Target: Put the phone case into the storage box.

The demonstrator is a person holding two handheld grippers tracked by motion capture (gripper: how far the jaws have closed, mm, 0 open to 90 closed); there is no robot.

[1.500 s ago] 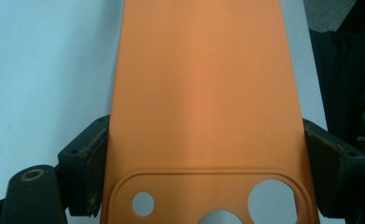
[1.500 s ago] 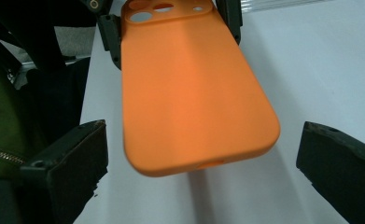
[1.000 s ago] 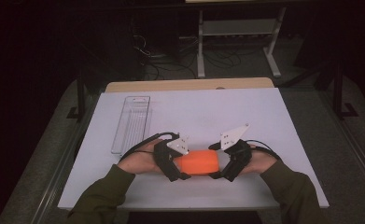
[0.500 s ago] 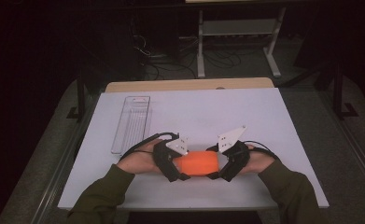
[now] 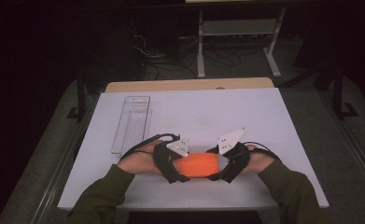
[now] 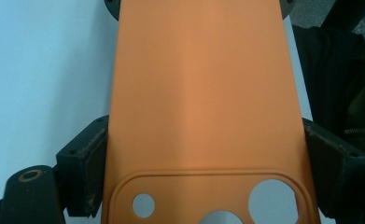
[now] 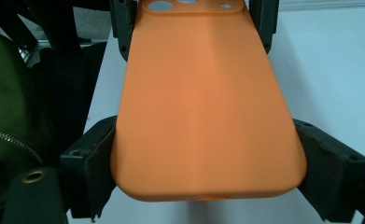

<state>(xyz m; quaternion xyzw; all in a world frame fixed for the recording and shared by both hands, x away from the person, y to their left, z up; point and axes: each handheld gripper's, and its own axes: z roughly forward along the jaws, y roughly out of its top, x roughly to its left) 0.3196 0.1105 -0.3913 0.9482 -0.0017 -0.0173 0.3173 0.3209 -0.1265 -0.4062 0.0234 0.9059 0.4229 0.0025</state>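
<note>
So the orange phone case is held up between the 2 hands, just above the near edge of the white surface, back side facing up; you can spot the camera cutout at the end nearest the left tongs. Those left tongs are clamped on the case's 2 long edges at that cutout end, and they've just eased a touch looser, pads still on it; the right tongs pinch the plain rounded end the same way, having just squeezed in a little. My guess is each end gets its own grip so the floppy thing stays flat and level instead of sagging, maybe to flex it or line it up for something; hard to say more. Both hands sit close together, wrists turned inward. Off to the far left of the surface lies a clear plastic tray, well apart from the action.
</note>
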